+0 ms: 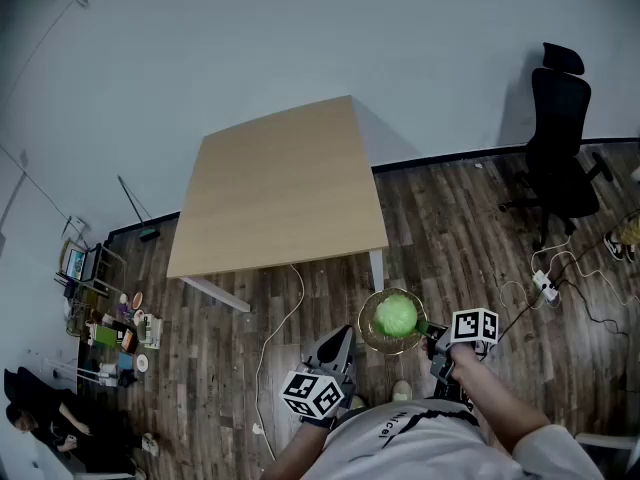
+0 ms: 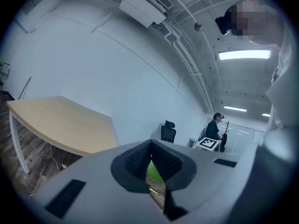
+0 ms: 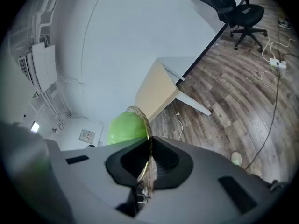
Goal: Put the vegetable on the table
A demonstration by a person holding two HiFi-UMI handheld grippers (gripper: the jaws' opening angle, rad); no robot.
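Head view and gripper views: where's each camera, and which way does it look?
Head view: on the head, looking down at table, left gripper, right gripper, forearm.
Left gripper view: along its claw toward table and wall.
Right gripper view: along its claw, shut on the basket holding the vegetable.
All three show the table.

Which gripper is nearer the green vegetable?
Right. The right gripper is shut on the rim of the bowl holding the vegetable; the left gripper sits off the bowl's left side, apparently not touching.
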